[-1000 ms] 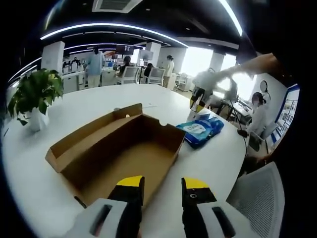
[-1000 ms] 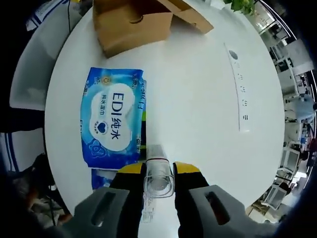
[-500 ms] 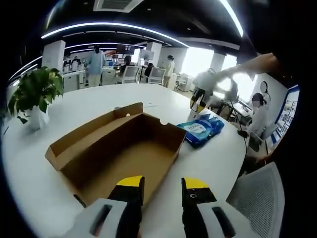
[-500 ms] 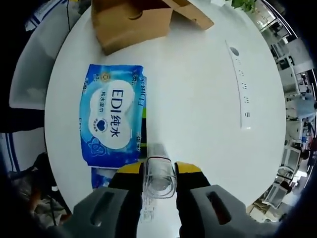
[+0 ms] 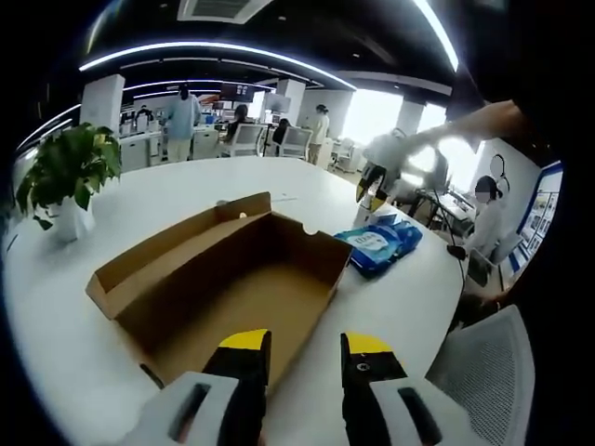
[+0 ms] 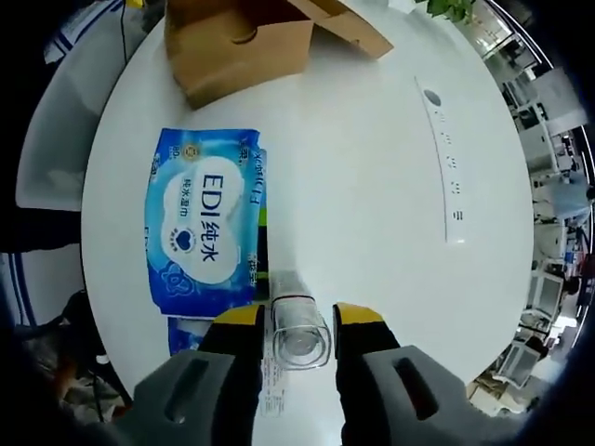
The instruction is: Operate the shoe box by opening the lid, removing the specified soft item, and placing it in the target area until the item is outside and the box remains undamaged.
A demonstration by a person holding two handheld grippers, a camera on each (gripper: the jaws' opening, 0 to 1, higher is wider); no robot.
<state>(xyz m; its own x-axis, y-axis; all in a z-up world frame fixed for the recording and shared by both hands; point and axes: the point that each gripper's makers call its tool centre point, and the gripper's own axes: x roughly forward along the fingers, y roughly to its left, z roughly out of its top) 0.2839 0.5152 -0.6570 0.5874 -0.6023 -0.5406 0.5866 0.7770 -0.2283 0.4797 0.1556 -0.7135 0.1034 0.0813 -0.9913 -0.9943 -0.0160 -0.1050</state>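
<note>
Right tool (image 6: pixel 297 327) jaws slightly wider.

The left gripper view looks forward and slightly down across the white worktop (image 5: pixel 186 190), from close behind the open box (image 5: pixel 223 288), whose near edge lies just past the left gripper (image 5: pixel 304 348). Beyond the box it takes in a plant (image 5: pixel 65 172) and the office. The right gripper view looks almost straight down on the worktop (image 6: pixel 363 177) from above, with the right gripper (image 6: pixel 299 323) at the bottom. Both views share the box (image 6: pixel 237 42), here at the top edge, the blue pack (image 6: pixel 206 232) beside it (image 5: pixel 379 243), and the worktop. In the left gripper view the right gripper (image 5: pixel 370 190) shows small, above the pack.
</note>
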